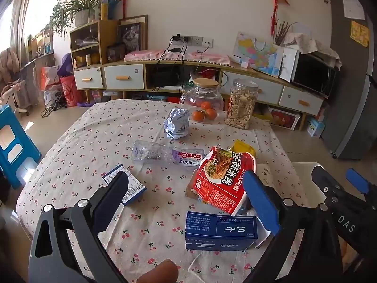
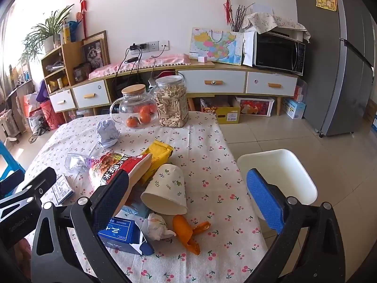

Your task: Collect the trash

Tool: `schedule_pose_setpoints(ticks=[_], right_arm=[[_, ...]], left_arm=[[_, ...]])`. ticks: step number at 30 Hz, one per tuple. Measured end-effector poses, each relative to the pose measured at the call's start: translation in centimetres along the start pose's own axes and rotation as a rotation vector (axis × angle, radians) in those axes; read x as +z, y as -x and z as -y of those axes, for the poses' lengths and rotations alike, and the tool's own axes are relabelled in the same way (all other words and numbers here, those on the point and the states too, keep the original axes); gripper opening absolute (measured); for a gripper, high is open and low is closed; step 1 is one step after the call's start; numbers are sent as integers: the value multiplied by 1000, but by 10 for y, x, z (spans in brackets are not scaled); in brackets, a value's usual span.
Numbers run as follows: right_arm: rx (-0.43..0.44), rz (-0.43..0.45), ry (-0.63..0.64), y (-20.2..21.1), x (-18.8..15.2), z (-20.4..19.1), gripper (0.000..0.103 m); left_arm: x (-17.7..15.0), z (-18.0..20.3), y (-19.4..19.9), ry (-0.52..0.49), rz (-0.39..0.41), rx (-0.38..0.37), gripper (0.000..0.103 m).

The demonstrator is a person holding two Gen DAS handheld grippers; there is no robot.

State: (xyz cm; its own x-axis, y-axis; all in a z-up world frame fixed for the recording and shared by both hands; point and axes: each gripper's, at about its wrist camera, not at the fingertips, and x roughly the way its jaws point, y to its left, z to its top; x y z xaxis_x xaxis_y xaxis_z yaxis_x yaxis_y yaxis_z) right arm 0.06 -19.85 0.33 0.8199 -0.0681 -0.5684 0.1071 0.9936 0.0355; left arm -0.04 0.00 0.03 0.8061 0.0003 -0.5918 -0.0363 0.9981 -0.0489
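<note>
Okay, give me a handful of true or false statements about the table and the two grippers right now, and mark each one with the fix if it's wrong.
1. The plastic bottle lies on its side. True.
2. The paper cup stands upright. False: it lies tipped over.
3. The left gripper is shut on the blue box. False: it is open and empty.
4. Orange peel lies on the tablecloth. True.
5. The white bin sits on the table. False: it stands beside the table.
6. The right gripper is open. True.
</note>
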Motion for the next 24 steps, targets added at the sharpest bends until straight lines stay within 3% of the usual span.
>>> schedule_pose_setpoints(ticks=[24], right_arm=[[-6,2,20,1,-2,-4,96]], left_arm=[[-1,0,0,-1,-16,1,95]])
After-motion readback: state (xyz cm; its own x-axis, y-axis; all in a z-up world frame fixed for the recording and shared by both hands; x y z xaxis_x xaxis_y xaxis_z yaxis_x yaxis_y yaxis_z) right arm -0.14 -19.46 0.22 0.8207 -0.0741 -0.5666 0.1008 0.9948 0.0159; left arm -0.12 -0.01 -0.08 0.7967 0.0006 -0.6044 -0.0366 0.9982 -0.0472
